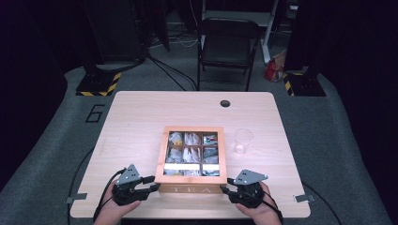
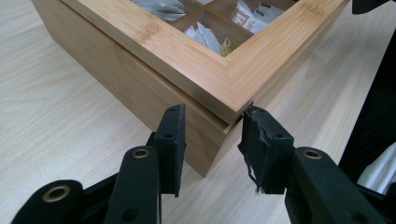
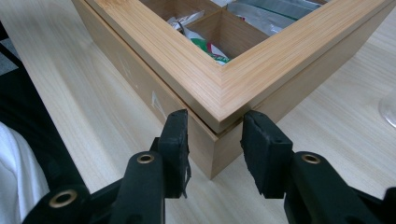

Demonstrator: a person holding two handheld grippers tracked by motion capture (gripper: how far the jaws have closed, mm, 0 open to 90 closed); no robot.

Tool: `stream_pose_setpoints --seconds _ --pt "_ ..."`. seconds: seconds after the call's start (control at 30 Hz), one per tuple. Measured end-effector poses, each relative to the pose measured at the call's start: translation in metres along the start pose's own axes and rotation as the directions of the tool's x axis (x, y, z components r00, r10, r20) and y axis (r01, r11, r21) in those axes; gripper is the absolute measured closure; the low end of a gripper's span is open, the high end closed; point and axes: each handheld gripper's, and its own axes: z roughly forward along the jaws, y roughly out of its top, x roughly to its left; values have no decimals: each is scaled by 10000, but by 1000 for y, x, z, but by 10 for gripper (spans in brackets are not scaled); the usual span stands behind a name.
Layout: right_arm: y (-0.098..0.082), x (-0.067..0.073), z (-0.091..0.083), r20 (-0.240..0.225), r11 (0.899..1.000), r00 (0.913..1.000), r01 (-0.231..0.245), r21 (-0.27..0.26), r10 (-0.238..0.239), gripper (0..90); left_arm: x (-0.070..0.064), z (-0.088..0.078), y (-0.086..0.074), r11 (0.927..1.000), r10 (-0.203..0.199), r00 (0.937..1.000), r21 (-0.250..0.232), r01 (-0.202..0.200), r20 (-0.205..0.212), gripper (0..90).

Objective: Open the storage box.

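A wooden tea box with a windowed lid stands at the table's near middle, with tea bags in its compartments. My left gripper straddles its near left corner. In the left gripper view the jaws clamp that corner of the box, the pad tips against the two walls at the lid seam. My right gripper straddles the near right corner. In the right gripper view its jaws press on the box the same way, just under the lid's edge.
A clear plastic cup stands right of the box, and its rim shows at the edge of the right gripper view. A round cable hole is at the table's far side. A black chair stands beyond the table.
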Motion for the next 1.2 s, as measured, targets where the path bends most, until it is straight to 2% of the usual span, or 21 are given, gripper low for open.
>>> stream_pose_setpoints --seconds 0.13,0.3,0.4,0.63,1.0,1.07,1.2 --pt "0 0 1 56 10000 10000 3 -15 -3 614 -2 1 0 10000 13 10000 -54 -13 60 615" --pt "0 0 1 99 10000 9999 62 -28 -62 616 -4 1 1 9998 211 9997 -72 -212 -130 619" --pt "1 0 1 108 9999 9998 159 -25 -159 619 -5 0 2 9997 260 9996 4 -260 -102 619" --pt "1 -1 1 64 10000 10000 66 -49 -66 623 -7 0 3 9994 335 9991 -43 -337 -248 631" --pt "5 1 -3 221 9995 9998 7 -331 0 624 -8 -7 11 9998 155 9997 -139 -158 -184 628" --pt "6 0 -4 200 9991 9997 142 -395 -134 621 -8 -7 12 9996 156 9995 -218 -162 -267 628" --pt "8 4 -5 332 9985 9990 317 -444 -303 607 -7 -10 16 9997 18 9999 -258 -21 -138 627"
